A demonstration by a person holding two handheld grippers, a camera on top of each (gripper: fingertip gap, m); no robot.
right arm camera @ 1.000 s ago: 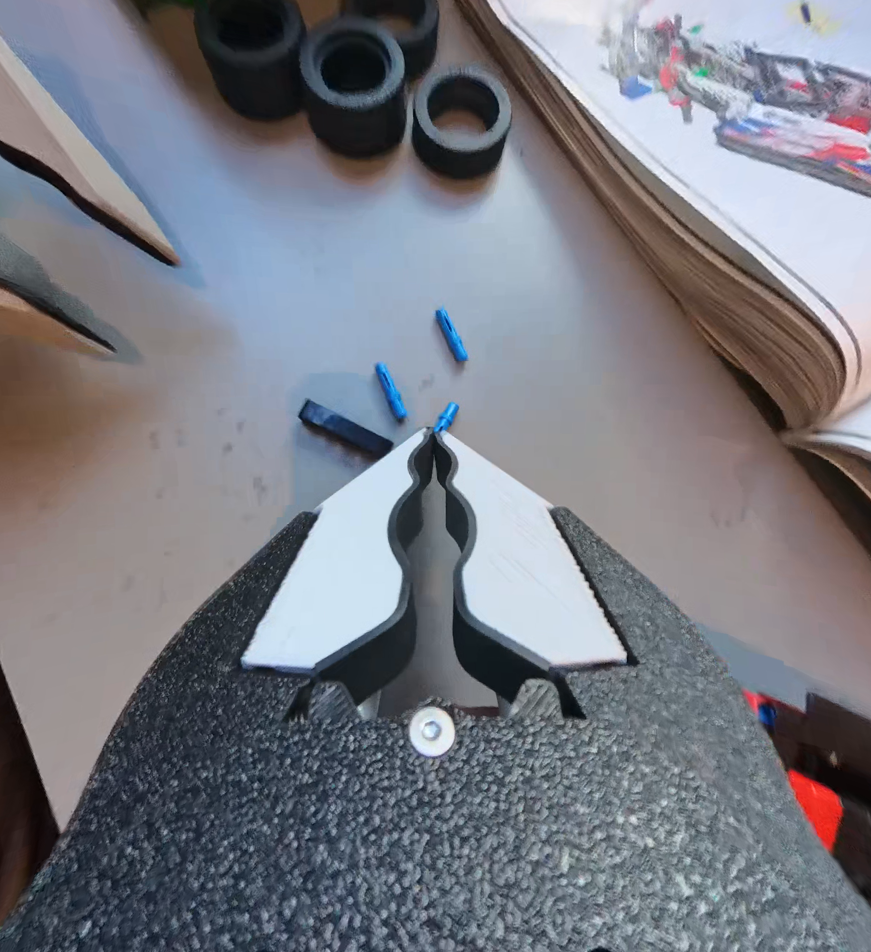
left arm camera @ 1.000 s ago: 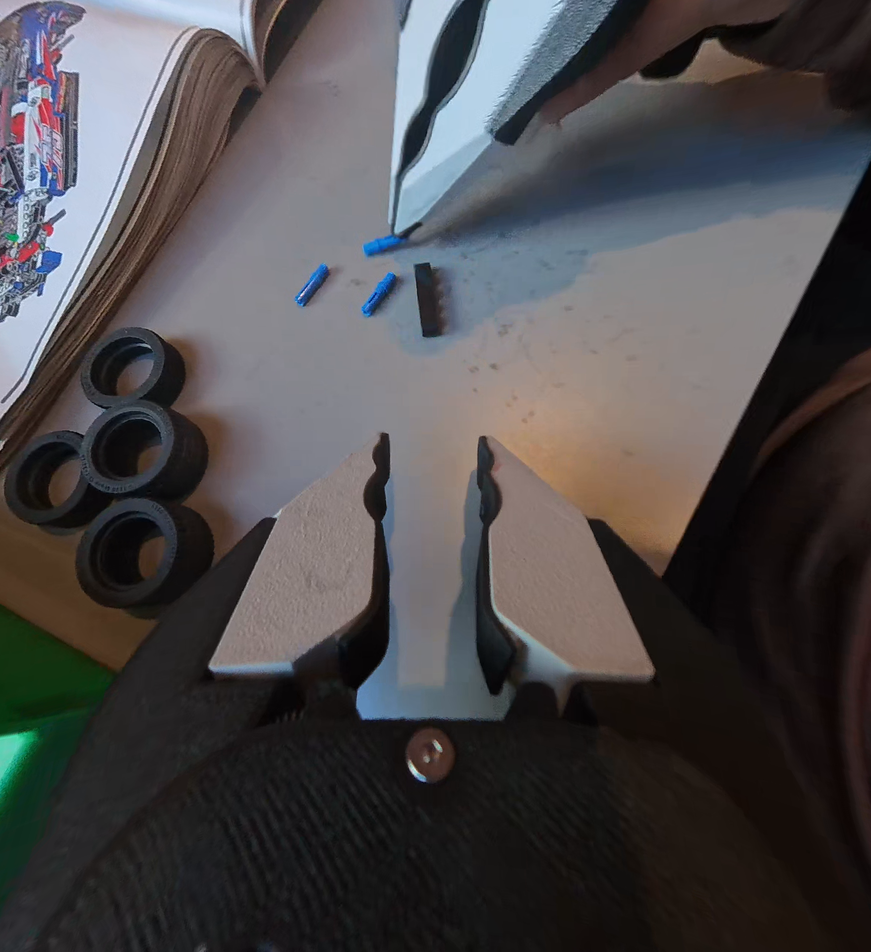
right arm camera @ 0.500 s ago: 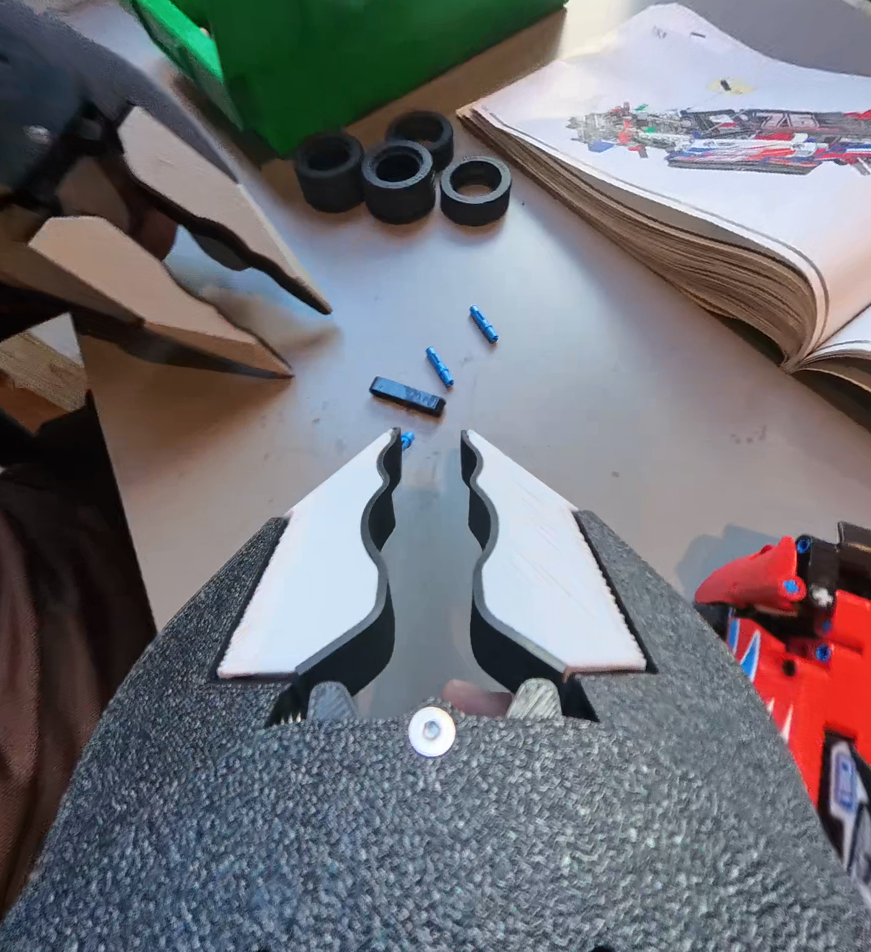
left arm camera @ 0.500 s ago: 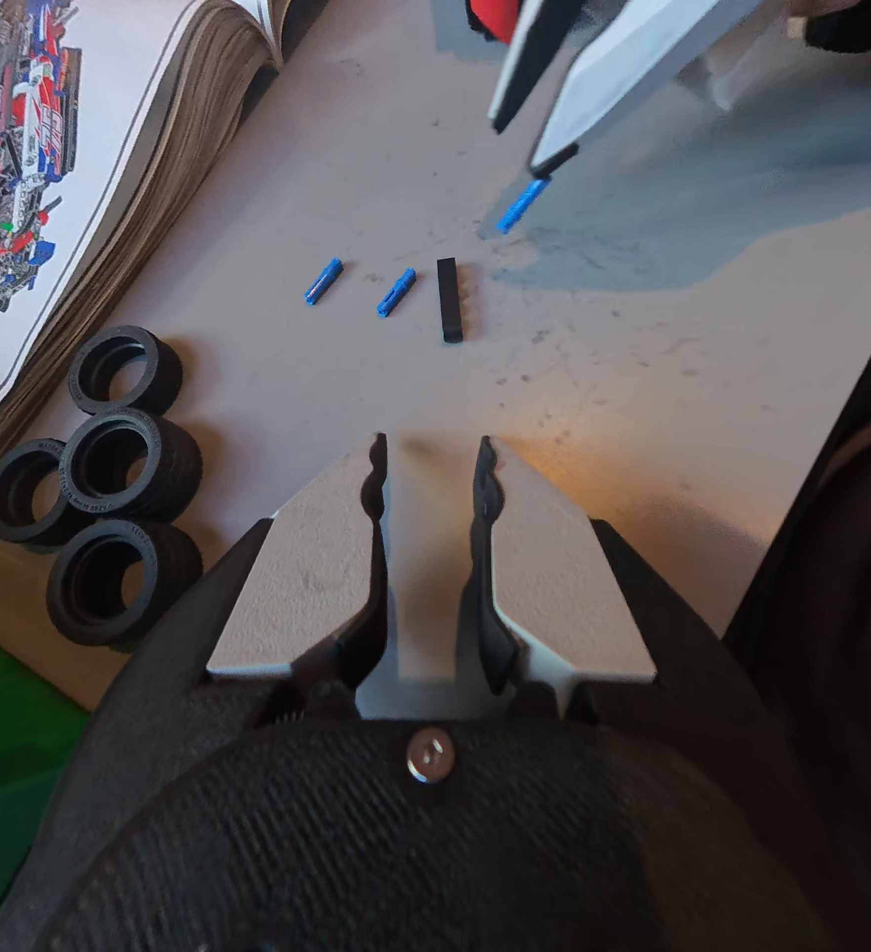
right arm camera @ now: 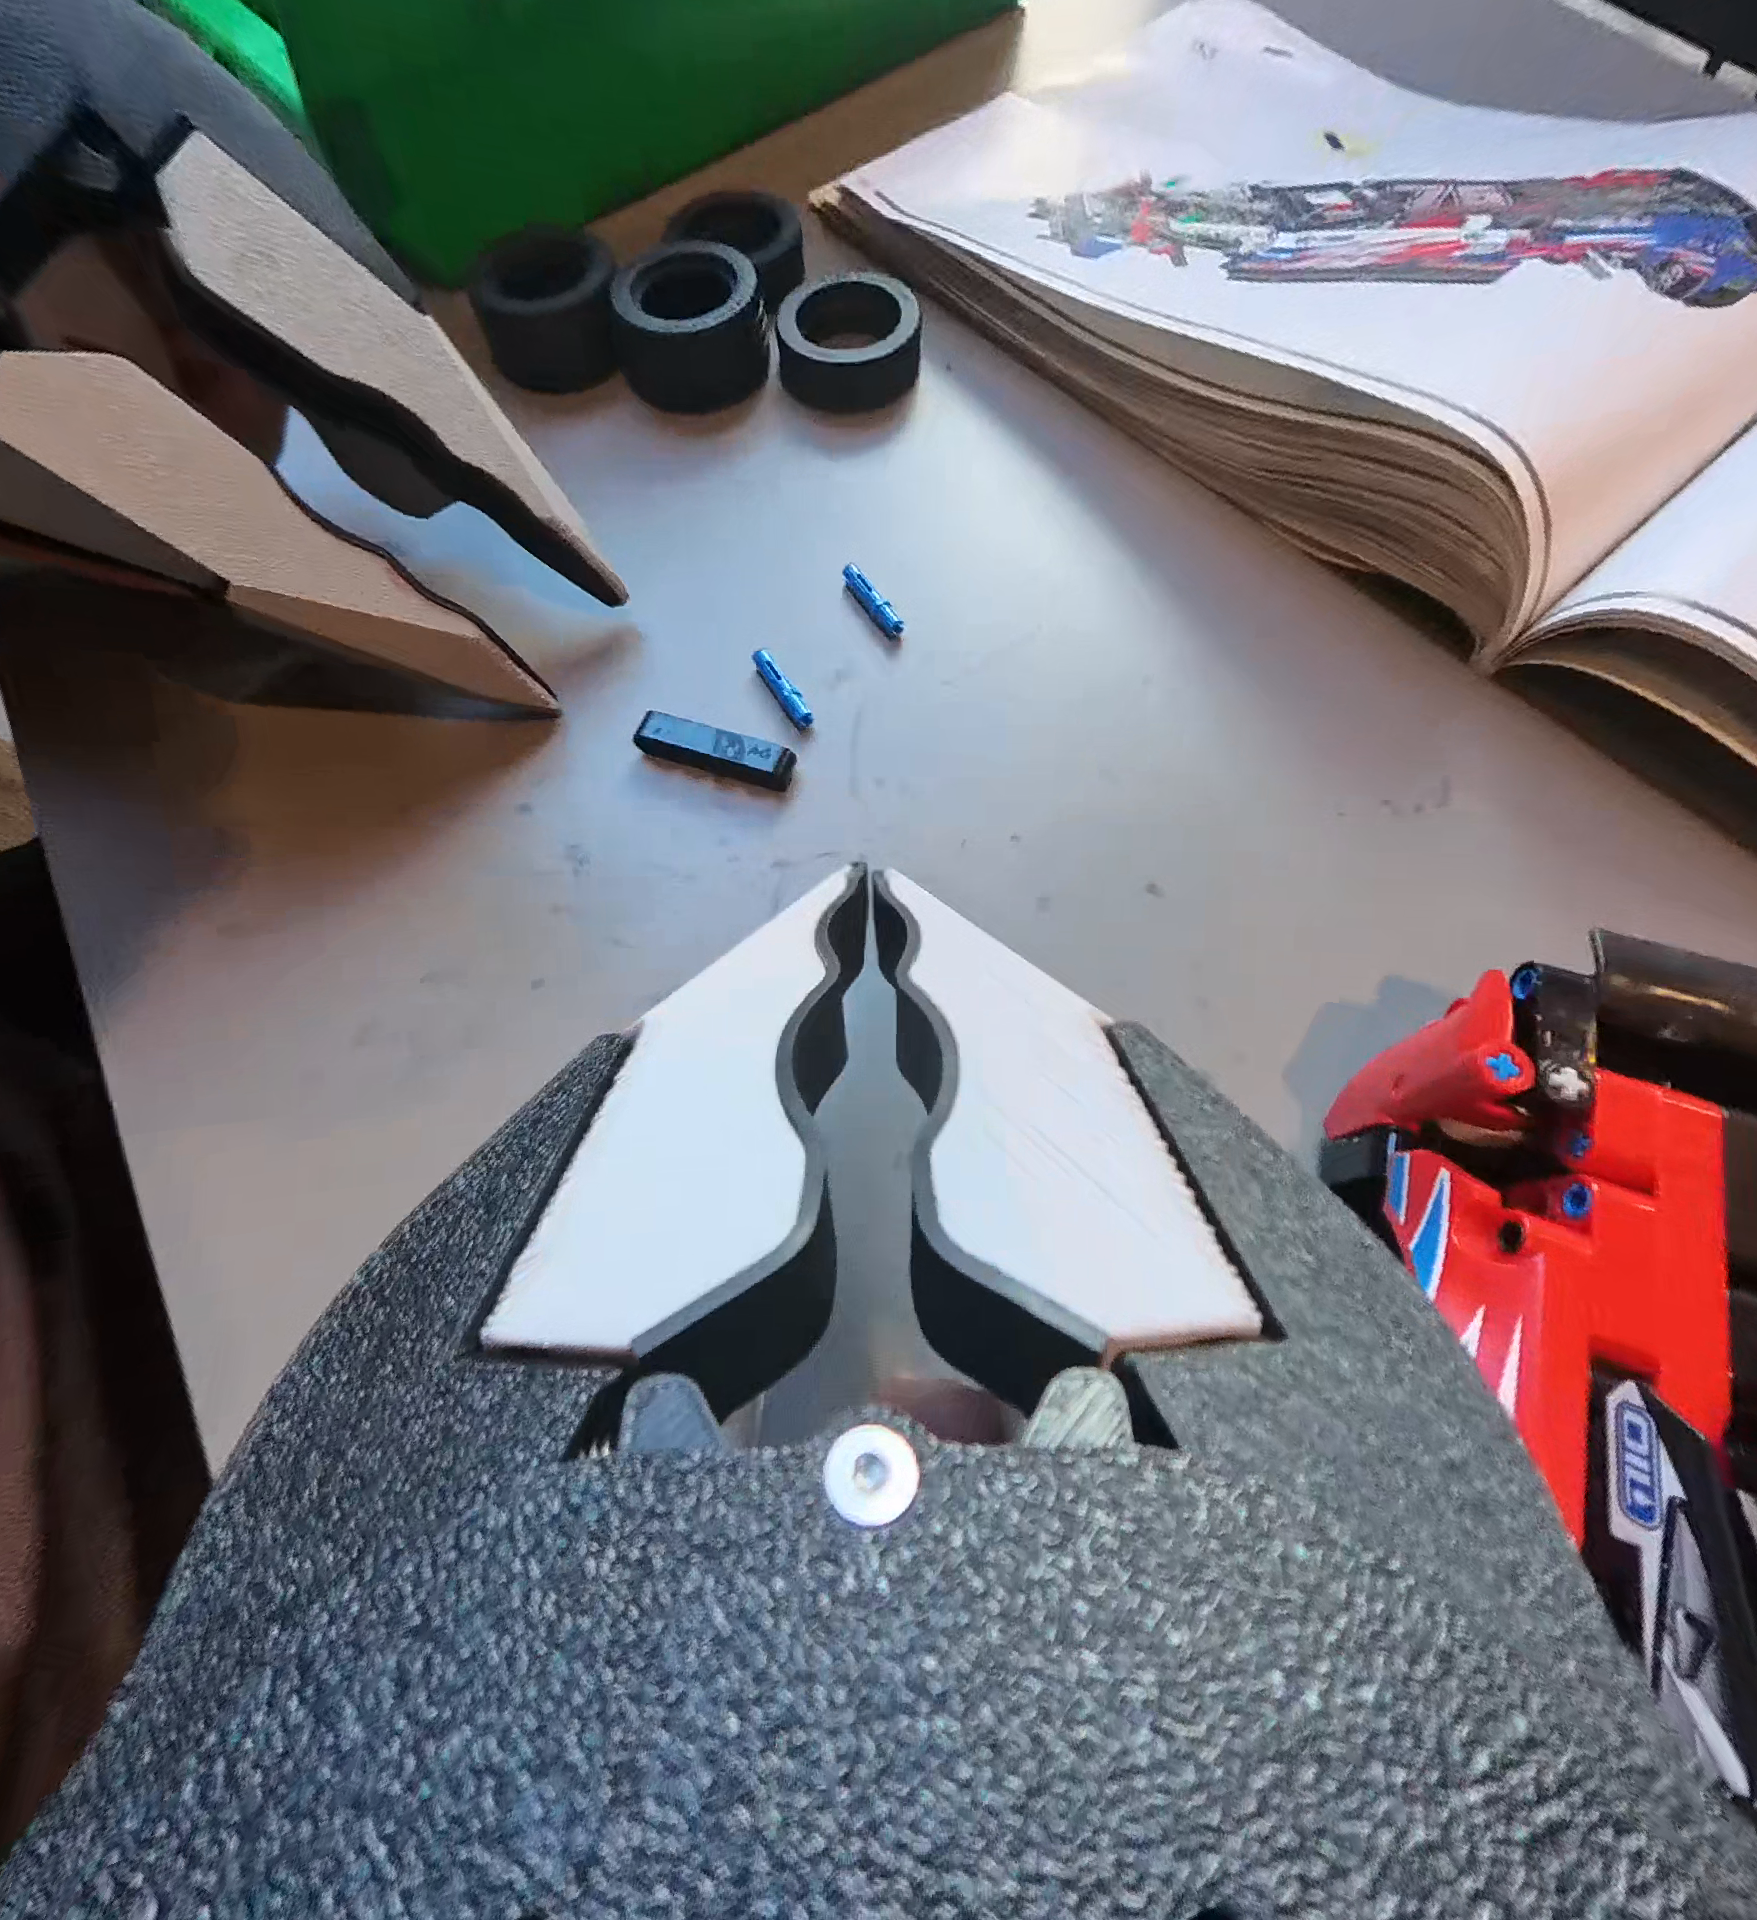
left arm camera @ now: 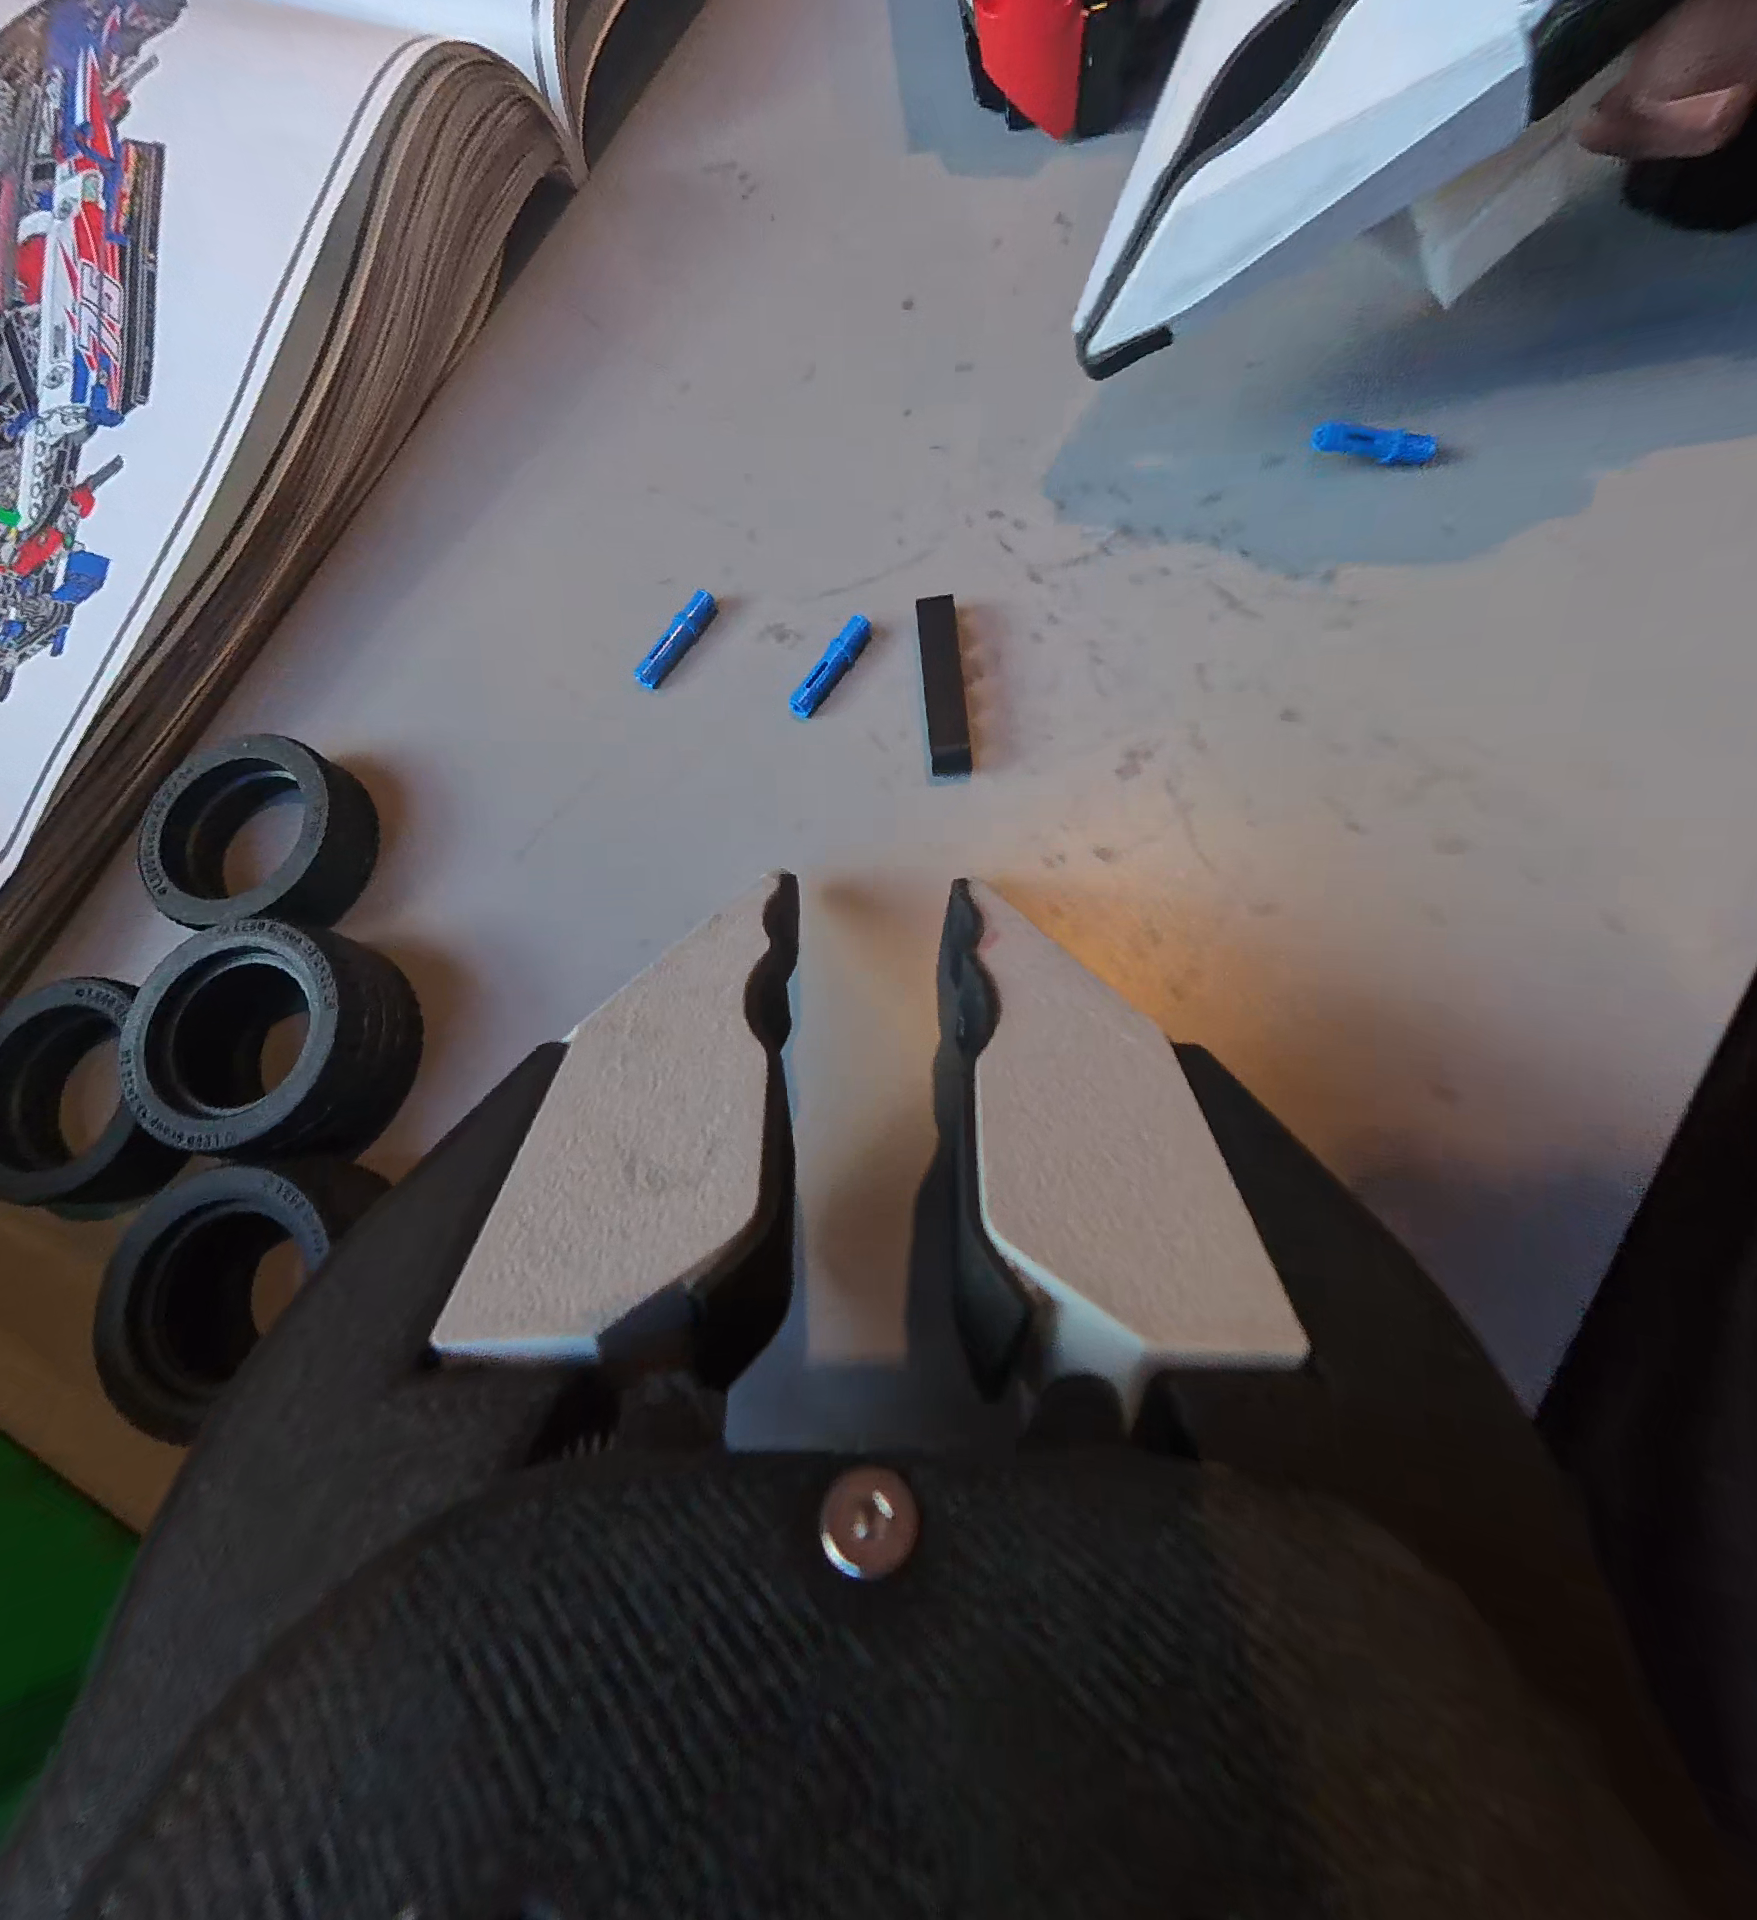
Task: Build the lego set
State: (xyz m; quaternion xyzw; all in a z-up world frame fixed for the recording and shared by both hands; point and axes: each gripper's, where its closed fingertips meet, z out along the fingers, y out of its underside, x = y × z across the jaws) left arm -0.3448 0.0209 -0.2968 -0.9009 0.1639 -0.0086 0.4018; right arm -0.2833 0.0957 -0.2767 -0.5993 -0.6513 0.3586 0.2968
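Note:
My left gripper [left arm camera: 874, 894] is open and empty, low over the grey table, just short of a black beam [left arm camera: 943, 686] and two blue pins [left arm camera: 829, 666] [left arm camera: 674, 641]. A third blue pin [left arm camera: 1373, 444] lies alone at the right, below my right gripper [left arm camera: 1123, 343]. In the right wrist view my right gripper [right arm camera: 866, 873] is shut with nothing between its tips, above the table. The beam [right arm camera: 715, 750] and two pins [right arm camera: 782, 688] lie ahead of it. The left gripper [right arm camera: 583, 655] shows at the left. The red model [right arm camera: 1539, 1195] stands at the right.
Several black tyres [left arm camera: 261, 1049] sit left of my left gripper, also in the right wrist view [right arm camera: 708, 312]. An open instruction book [left arm camera: 178, 312] lies beyond them. A green box [right arm camera: 541, 104] stands at the back. The table's edge runs along the person's side. Tip to tip, the grippers are about 11 centimeters apart.
My right gripper held a blue pin at its tips, opened and let it fall, then drew back and shut empty. The pin now lies on the table. My left gripper stayed open.

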